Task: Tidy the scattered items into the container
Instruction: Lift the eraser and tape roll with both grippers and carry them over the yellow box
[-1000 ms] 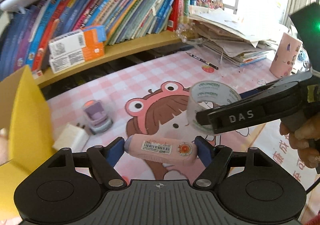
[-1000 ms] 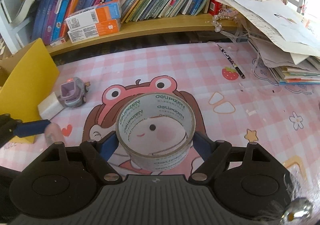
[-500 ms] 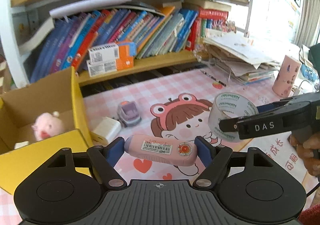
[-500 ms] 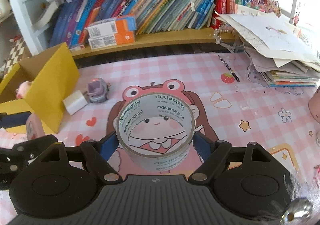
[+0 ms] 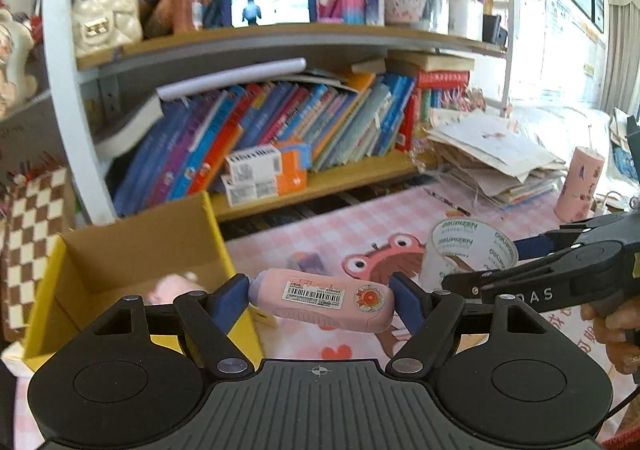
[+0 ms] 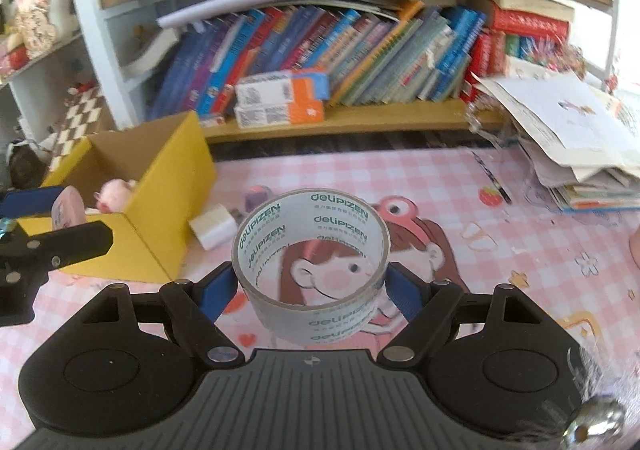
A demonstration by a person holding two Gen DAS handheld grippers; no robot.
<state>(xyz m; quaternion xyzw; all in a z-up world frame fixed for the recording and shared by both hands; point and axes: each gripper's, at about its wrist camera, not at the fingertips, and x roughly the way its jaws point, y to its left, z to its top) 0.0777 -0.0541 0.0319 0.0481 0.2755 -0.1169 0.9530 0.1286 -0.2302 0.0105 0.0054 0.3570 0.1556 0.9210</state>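
Pink oblong plastic case with a barcode label [image 5: 320, 304], lying crosswise, long axis spanning left to right, pinched end to end by the left gripper [image 5: 320, 300]; hanging above the near right corner of the open yellow cardboard box [image 5: 120, 270], box mouth lying ahead and to the left; clear tape roll with green lettering [image 6: 312, 262], hole facing upward, pinched across its width by the right gripper [image 6: 312, 290], hanging over the pink checked mat [image 6: 500, 270], box lying well to its left; left gripper being nearer the box; pink plush toy [image 6: 116, 191] sitting inside.
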